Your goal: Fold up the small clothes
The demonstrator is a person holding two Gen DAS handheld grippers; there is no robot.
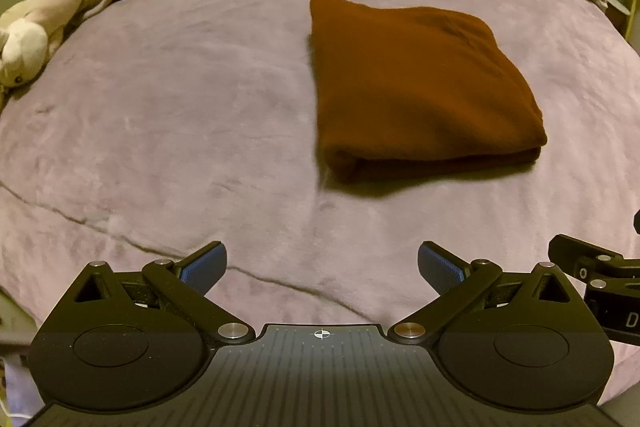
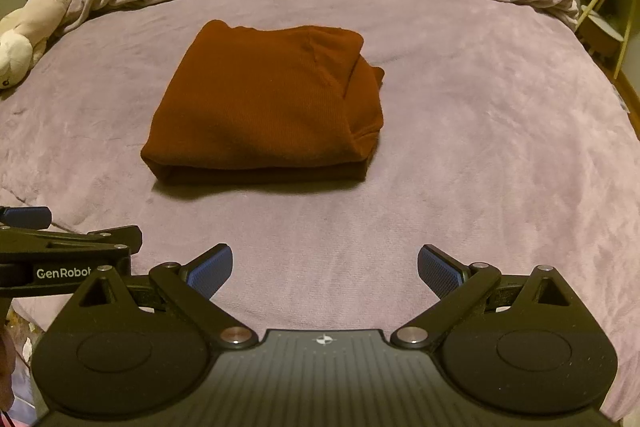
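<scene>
Right wrist view shows the rust-brown folded garment (image 2: 264, 107) mid-bed; my right gripper (image 2: 325, 267) and left gripper (image 1: 322, 265) gape wide, empty. I'd tuck its loose right-hand layers square.

The left tool (image 1: 322, 267) is matte black, with two rounded housings, each bearing an oval recess. Angled black link arms run from silver pivot pins to fingers faced with blue textured pads (image 1: 202, 267). A ribbed grey plate between the housings carries a small crosshair mark. The right tool (image 2: 325, 269) looks the same. White "GenRobot" lettering shows on the left tool's side in the right wrist view.
</scene>
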